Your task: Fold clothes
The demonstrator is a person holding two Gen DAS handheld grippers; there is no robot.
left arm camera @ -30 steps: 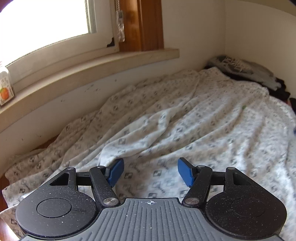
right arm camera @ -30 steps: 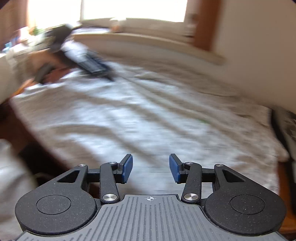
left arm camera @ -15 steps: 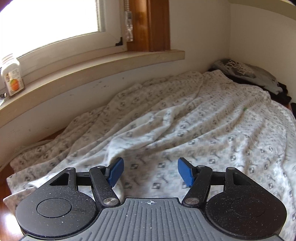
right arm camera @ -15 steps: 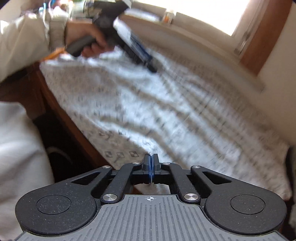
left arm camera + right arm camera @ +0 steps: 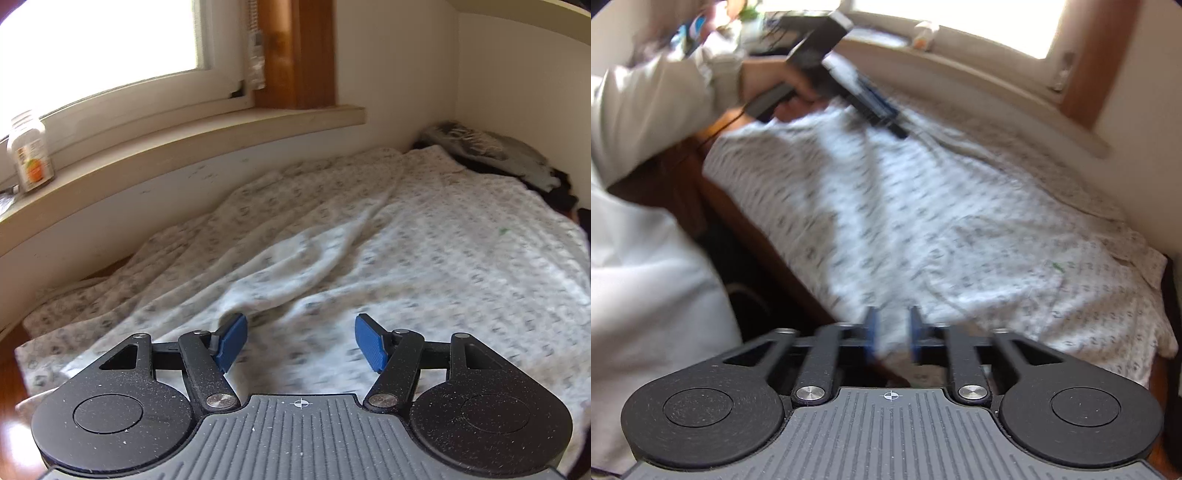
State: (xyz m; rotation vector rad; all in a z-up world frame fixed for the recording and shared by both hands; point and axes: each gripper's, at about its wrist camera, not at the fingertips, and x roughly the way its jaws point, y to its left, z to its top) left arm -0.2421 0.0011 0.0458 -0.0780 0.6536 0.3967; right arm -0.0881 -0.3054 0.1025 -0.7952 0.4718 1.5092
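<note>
Surface: wooden table (image 5: 764, 251) under the windowsill (image 5: 184, 147).
Garment: patterned white cloth (image 5: 369, 240) spread across it.
Your left gripper (image 5: 301, 343): wide open, empty, above the cloth.
Your right gripper (image 5: 892, 330): just reopening, nothing pinched.

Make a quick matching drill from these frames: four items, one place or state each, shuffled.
1 bottle
2 patterned cloth
3 left gripper
4 dark clothes

a piled in the far corner
b spread out, wrinkled
c on the windowsill
d open, nothing between the pads

Pairs: 1-c, 2-b, 3-d, 4-a
</note>
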